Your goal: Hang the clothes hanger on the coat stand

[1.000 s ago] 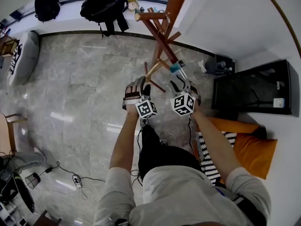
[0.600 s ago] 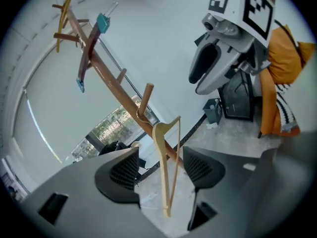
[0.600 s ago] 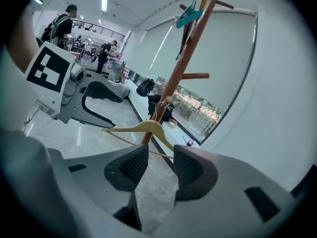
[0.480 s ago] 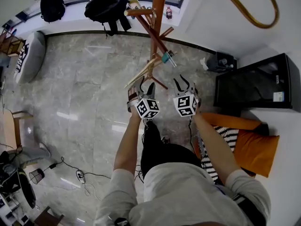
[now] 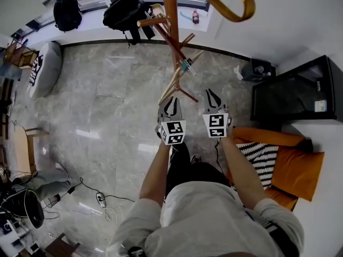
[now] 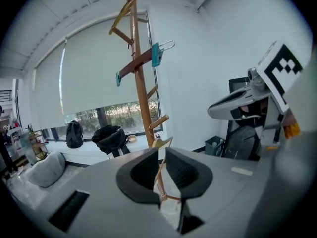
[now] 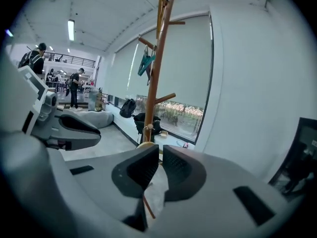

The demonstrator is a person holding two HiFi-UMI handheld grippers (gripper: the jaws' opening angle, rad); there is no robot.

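left gripper (image 6: 162, 155) and right gripper (image 7: 161, 152) jaws have both just been closing to a narrow slit, with nothing held.

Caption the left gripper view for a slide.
Left gripper, jaws just closed on a thin wooden hanger, faces the coat stand holding a teal-clipped hanger.

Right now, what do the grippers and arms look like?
The left gripper and right gripper match: dark pointed jaws, pale grey bodies, each a white cube with black square markers. The person wears a light short-sleeved shirt.
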